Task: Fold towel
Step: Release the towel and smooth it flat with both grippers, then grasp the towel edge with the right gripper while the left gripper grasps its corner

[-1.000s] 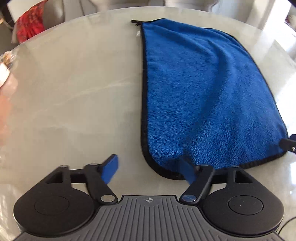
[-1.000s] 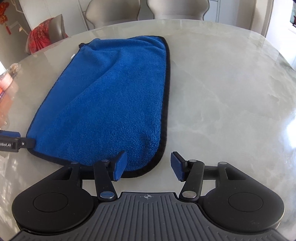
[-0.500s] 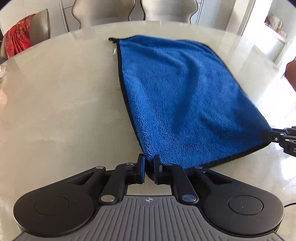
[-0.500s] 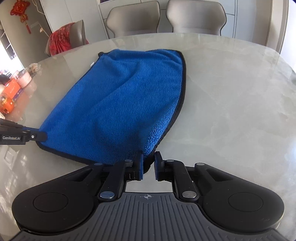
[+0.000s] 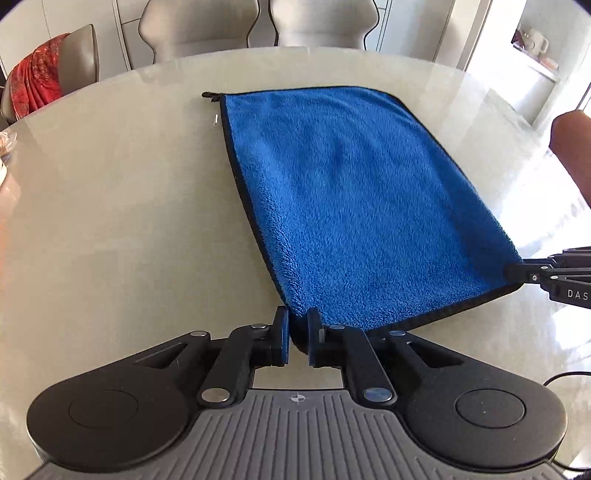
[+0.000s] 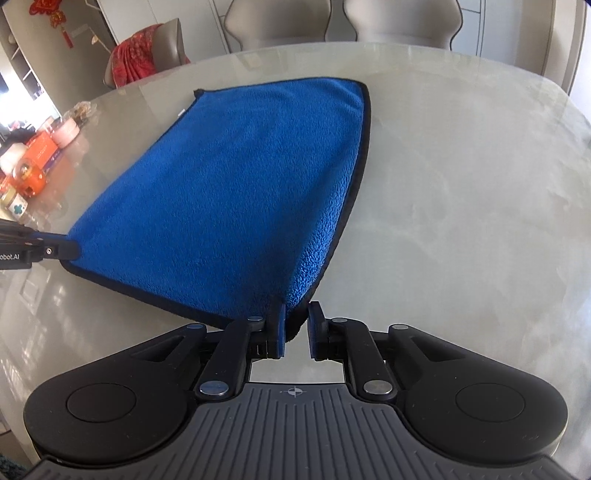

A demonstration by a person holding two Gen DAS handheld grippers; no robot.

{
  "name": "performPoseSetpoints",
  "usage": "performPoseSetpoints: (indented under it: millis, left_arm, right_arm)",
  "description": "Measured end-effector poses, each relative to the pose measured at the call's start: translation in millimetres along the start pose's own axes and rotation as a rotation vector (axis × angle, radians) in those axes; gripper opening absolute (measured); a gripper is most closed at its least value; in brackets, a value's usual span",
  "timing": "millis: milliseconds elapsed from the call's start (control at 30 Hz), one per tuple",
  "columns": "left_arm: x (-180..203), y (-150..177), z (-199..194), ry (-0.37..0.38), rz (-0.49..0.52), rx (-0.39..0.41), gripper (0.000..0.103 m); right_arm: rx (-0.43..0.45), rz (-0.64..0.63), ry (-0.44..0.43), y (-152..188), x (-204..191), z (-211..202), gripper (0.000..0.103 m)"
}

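Note:
A blue towel with a black hem lies on the pale marble table, its near edge lifted off the surface. My left gripper is shut on the towel's near left corner. My right gripper is shut on the near right corner of the towel. The right gripper also shows at the right edge of the left wrist view. The left gripper shows at the left edge of the right wrist view. The far edge still rests on the table.
Several chairs stand behind the table; one at the far left carries a red cloth. Jars and an orange box sit on the table's left side. A cable lies at the near right.
Both grippers went from open beside the near corners to shut on them. They have since lifted the near edge of the towel and risen, so more of the room shows.

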State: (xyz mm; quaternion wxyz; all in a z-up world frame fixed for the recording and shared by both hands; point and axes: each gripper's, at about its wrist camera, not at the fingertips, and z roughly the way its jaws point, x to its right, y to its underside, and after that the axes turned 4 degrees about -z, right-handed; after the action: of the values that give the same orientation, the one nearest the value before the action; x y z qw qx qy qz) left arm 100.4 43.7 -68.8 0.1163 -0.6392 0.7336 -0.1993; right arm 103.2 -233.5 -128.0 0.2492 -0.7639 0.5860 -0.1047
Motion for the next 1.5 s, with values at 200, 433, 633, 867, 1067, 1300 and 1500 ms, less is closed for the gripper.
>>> performPoseSetpoints:
  millis: [200, 433, 633, 867, 1067, 1300, 1500]
  left_arm:
    - [-10, 4, 1, -0.102, 0.045, -0.027, 0.015]
    - [-18, 6, 6, -0.084, 0.033, -0.049, 0.025]
    - [-3, -1, 7, -0.027, 0.077, -0.022, 0.037]
    - [21, -8, 27, 0.007, 0.163, -0.007, 0.048]
    - [19, 5, 29, -0.013, 0.227, -0.014, 0.049]
    - [18, 18, 31, -0.049, 0.341, -0.006, 0.051]
    - [21, 22, 36, -0.083, 0.402, 0.055, 0.056]
  right_arm:
    - [-0.019, 0.015, -0.001, -1, 3, -2, 0.016]
    - [-0.080, 0.014, 0.079, 1, 5, 4, 0.041]
    - [0.000, 0.018, 0.129, 0, 2, -8, 0.041]
    - [0.036, -0.028, -0.022, -5, -10, 2, 0.041]
    - [-0.002, -0.186, 0.050, 4, -16, -2, 0.043]
    - [-0.048, -0.205, 0.049, 8, -16, 0, 0.051]
    - [-0.036, -0.209, 0.045, 9, -20, 5, 0.054]
